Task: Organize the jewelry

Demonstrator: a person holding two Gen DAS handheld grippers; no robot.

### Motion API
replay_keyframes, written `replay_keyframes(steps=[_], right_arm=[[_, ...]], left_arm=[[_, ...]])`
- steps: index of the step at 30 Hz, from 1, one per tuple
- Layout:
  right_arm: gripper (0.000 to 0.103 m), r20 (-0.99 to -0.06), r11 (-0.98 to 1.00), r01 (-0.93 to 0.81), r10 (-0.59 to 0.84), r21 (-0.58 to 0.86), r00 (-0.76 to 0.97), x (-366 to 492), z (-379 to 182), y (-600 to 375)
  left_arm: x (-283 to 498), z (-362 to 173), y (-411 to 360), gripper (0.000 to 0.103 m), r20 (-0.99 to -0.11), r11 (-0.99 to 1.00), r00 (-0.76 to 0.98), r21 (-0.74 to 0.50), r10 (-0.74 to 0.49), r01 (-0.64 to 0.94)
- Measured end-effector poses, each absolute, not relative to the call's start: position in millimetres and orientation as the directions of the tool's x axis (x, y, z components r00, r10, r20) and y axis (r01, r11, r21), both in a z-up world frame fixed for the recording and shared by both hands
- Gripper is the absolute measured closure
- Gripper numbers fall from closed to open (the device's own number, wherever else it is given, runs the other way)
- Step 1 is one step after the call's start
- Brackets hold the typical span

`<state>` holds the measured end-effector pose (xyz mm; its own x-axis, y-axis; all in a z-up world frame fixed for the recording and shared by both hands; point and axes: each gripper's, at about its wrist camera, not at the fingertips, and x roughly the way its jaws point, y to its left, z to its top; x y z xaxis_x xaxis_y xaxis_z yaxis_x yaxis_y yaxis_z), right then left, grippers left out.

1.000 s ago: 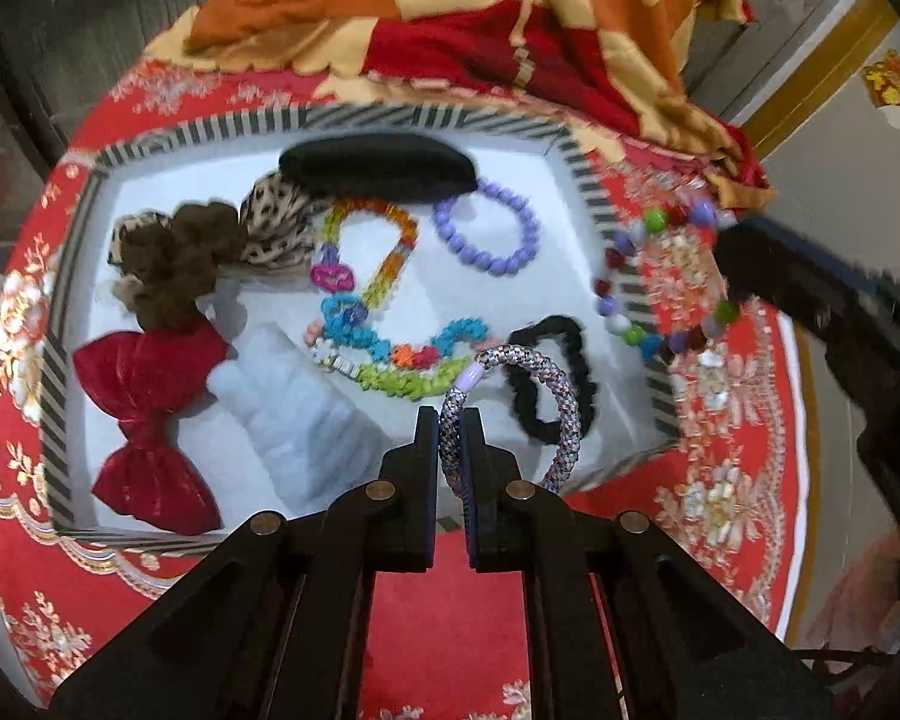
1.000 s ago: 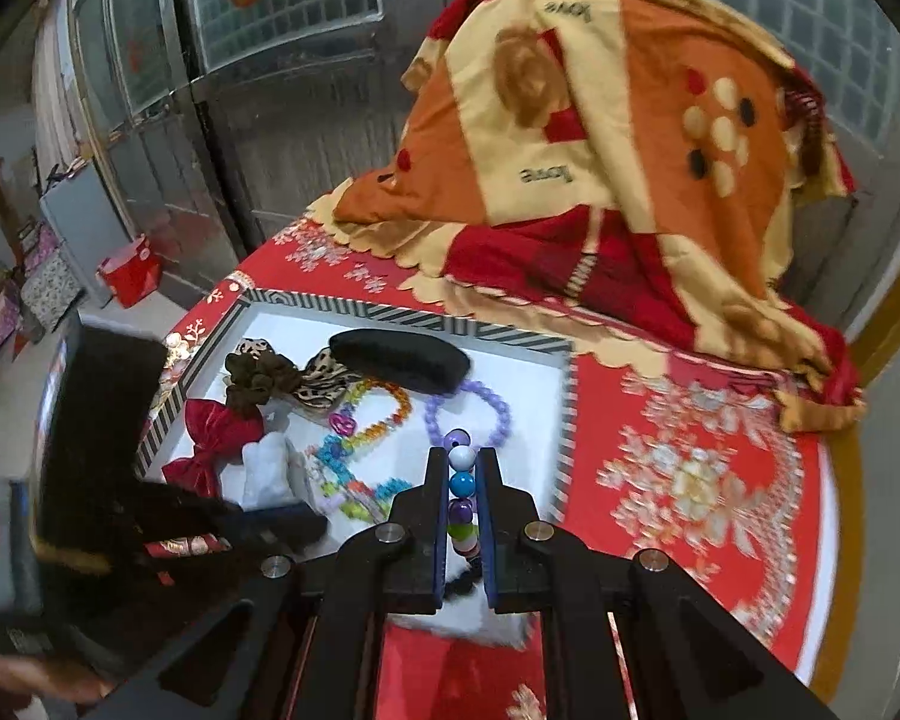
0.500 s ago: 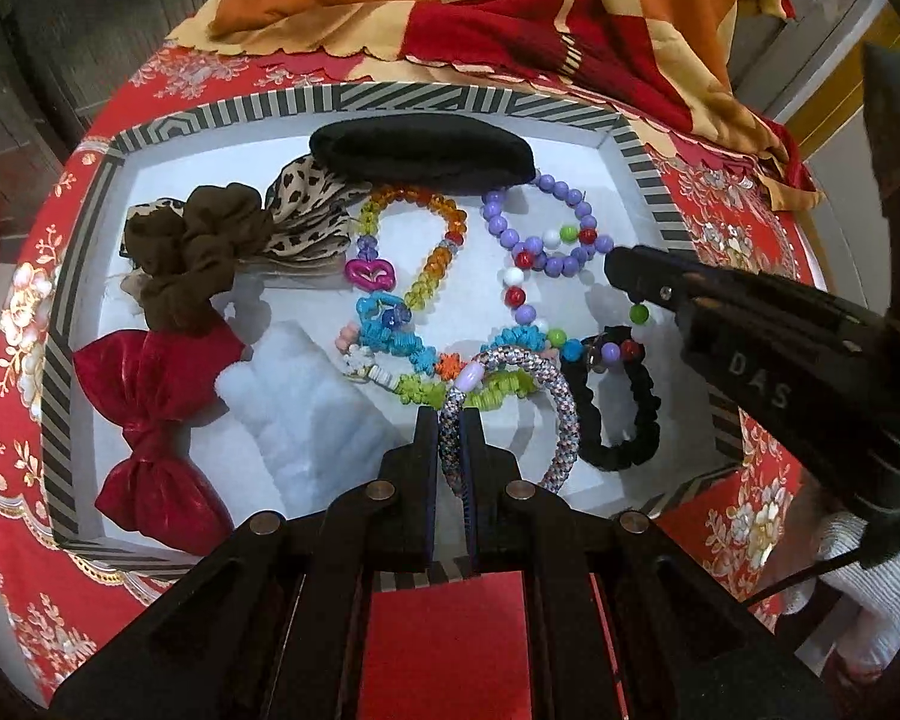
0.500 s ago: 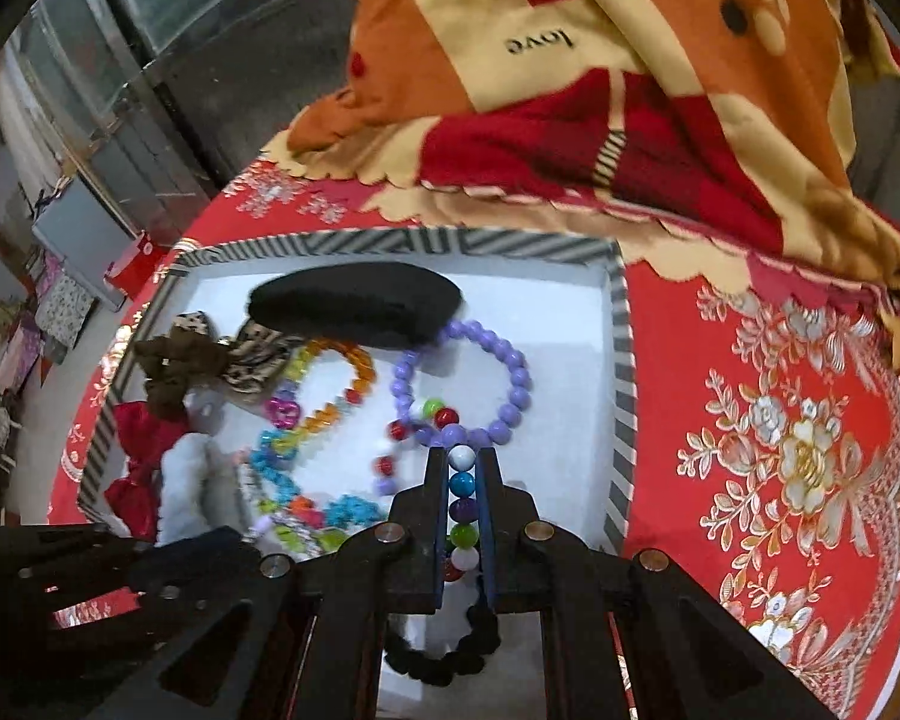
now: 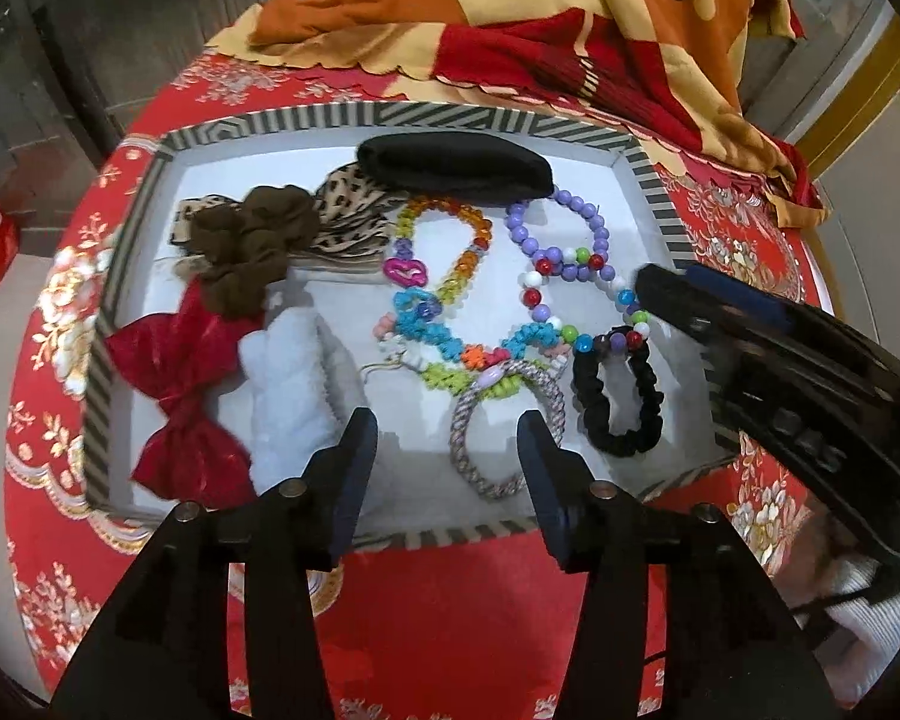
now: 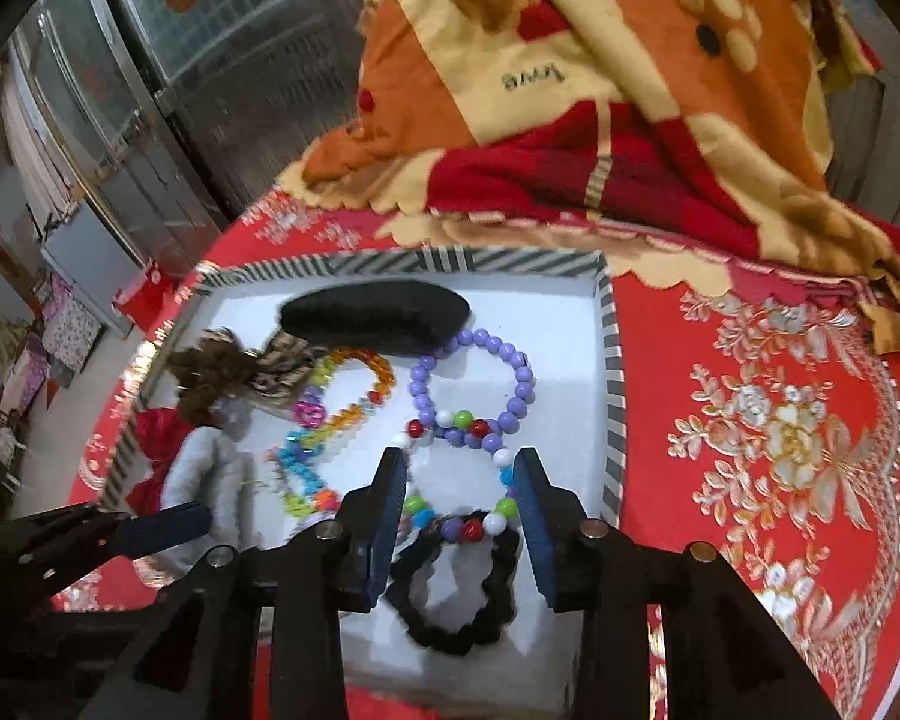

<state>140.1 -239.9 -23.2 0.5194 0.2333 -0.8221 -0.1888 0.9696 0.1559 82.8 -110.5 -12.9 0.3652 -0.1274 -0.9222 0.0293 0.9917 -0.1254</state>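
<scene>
1. With both of my tools poised over the striped tray, I read the scene from its left edge: a red bow, a brown scrunchie and a white fluffy piece crowd that side, all lying inside the tray.
2. My left gripper stands wide and holds nothing. The woven bangle lies flat on the tray floor near its front edge, just ahead of the gripper and slightly toward its right finger, the ring's longer span running away from me.
3. Toward the middle, the flower-bead strand touches the bangle's far rim, and the purple bead bracelet sits behind it near the tray's back edge.
4. My right gripper is also wide and empty. The multicolour bead bracelet lies between its fingers, draped partly over the black scrunchie by the tray's front right corner.
5. My judgement: both pieces are delivered; each gripper should lift straight back, minding snagged beads.
</scene>
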Motion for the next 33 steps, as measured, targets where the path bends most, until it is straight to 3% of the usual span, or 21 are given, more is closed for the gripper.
replay_keyframes(steps=[13, 24, 27, 33], right_arm=[[0.067, -0.757, 0.994, -0.077, 0.109, 0.078, 0.644, 48.5, 26.0, -232.5], [0.067, -0.729, 0.99, -0.042, 0.125, 0.131, 0.673, -13.7, 38.0, -204.6], [0.062, -0.728, 0.989, -0.037, 0.128, 0.141, 0.674, -25.9, 40.1, -196.6], [0.06, -0.714, 0.99, -0.038, 0.122, 0.132, 0.689, -44.8, 49.6, -185.7]], left_arm=[[29.3, 32.5, -88.5, 0.055, -0.87, 0.998, 0.49, -0.033, -0.054, 0.052], [-15.9, 62.0, -68.2, 0.055, -0.824, 0.997, 0.565, -0.008, -0.048, 0.073], [-25.4, 70.3, -61.5, 0.055, -0.81, 0.997, 0.585, 0.003, -0.039, 0.071], [-43.7, 83.1, -46.5, 0.055, -0.788, 0.998, 0.615, 0.009, -0.034, 0.066]])
